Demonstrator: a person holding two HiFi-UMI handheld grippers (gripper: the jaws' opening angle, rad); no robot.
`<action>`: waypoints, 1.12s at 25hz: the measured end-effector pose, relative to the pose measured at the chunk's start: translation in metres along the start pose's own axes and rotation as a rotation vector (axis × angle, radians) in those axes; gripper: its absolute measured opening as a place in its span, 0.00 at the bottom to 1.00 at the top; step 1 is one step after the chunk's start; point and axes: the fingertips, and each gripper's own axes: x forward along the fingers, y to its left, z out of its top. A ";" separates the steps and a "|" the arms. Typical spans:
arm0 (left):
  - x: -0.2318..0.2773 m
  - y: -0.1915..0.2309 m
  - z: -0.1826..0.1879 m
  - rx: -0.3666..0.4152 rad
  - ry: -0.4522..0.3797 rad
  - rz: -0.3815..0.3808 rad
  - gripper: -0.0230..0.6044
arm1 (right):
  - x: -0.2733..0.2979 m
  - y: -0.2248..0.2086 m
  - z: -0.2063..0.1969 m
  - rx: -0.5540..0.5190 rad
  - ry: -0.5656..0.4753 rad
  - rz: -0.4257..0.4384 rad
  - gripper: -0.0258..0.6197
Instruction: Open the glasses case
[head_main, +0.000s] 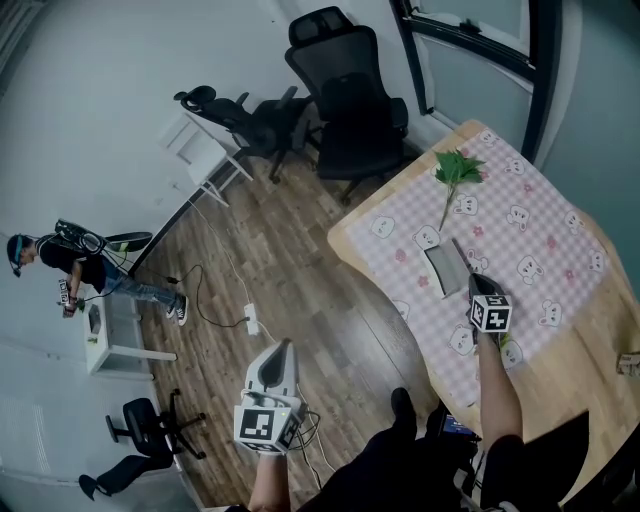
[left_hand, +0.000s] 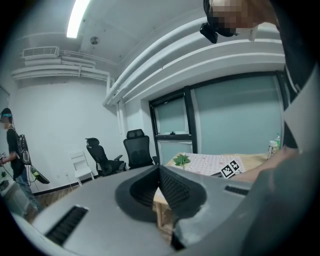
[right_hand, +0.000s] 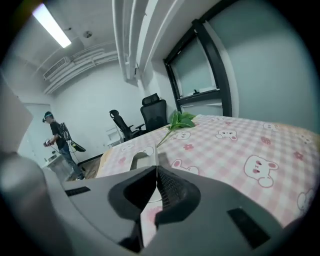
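Grey glasses case lay on the table's pink cloth, at eleven o'clock from my right gripper, fingers clenched on nothing. Left gripper hung off-table, clenched empty too. Approach stage, I judged; next, the fingers needed to part at the lid.

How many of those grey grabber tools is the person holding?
2. The left gripper is over the floor; the right gripper is over the table, by the case.
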 end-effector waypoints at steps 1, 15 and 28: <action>0.000 0.000 0.000 0.000 0.000 -0.001 0.03 | 0.000 -0.002 -0.001 0.019 -0.001 0.001 0.07; 0.003 0.000 -0.016 -0.002 0.002 -0.008 0.03 | -0.005 -0.009 0.018 0.262 -0.104 0.084 0.07; 0.011 -0.007 0.000 -0.024 -0.104 -0.023 0.03 | -0.152 0.089 0.221 -0.291 -0.494 0.135 0.07</action>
